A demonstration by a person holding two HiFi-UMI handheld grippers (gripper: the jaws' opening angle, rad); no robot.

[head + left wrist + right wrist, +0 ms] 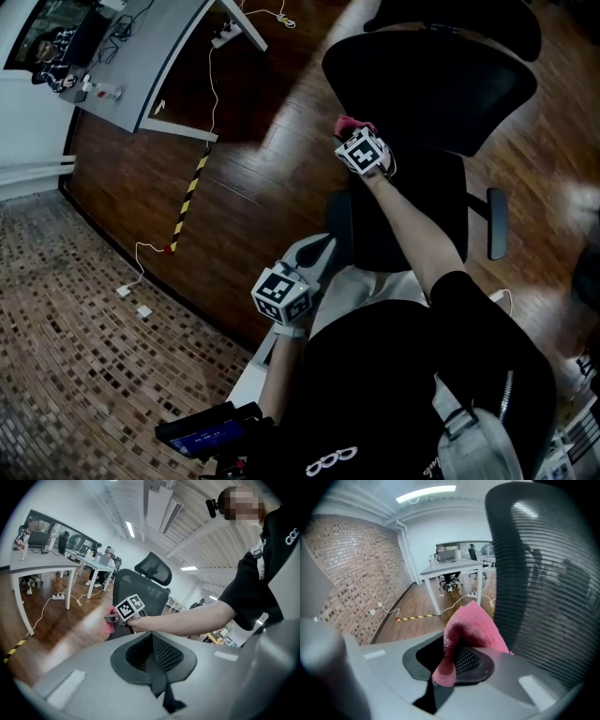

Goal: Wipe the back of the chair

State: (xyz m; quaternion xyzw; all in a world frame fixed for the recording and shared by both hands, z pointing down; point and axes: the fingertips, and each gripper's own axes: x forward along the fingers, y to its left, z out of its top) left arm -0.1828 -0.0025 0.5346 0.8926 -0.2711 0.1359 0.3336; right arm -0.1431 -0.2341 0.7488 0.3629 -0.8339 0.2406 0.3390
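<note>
Right tongs [457, 662] clenched on a pink cloth [472, 626] at the edge of the chair back [548, 588]; flat, even, overlapping strokes would likely wipe best; left tongs [153, 654] closed, empty.

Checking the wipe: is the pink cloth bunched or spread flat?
Bunched: the pink cloth sticks up crumpled, clamped in the right gripper.
</note>
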